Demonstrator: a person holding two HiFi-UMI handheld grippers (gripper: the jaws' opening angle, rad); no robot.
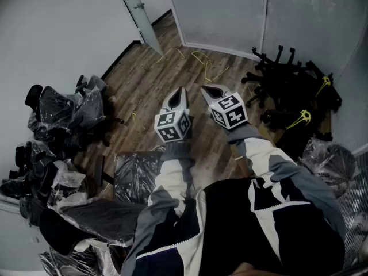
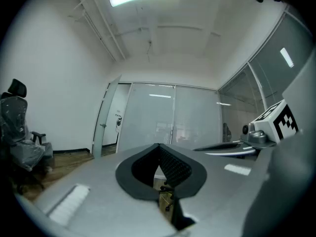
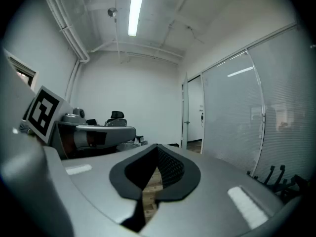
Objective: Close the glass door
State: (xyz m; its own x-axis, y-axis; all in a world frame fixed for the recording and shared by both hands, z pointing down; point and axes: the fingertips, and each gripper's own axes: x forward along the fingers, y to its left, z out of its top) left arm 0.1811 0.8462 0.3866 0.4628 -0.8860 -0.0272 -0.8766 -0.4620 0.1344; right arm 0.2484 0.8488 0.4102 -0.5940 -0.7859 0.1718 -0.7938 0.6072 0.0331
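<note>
The glass door (image 1: 138,13) stands open at the far left of the room, swung inward, with a small handle on its frame. It also shows as a narrow leaf, the door (image 2: 103,120) in the left gripper view and the door (image 3: 184,115) in the right gripper view. My left gripper (image 1: 180,92) and right gripper (image 1: 207,89) are held side by side over the wood floor, well short of the door. Both point roughly level toward it. The left gripper (image 2: 159,146) is shut with nothing in it, and so is the right gripper (image 3: 157,146).
A frosted glass wall (image 1: 230,13) runs along the far side, to the right of the doorway. Plastic-wrapped chair parts (image 1: 63,114) pile up on the left. Black chair bases (image 1: 287,79) lie at the right. Yellow strap pieces (image 1: 201,56) litter the floor ahead.
</note>
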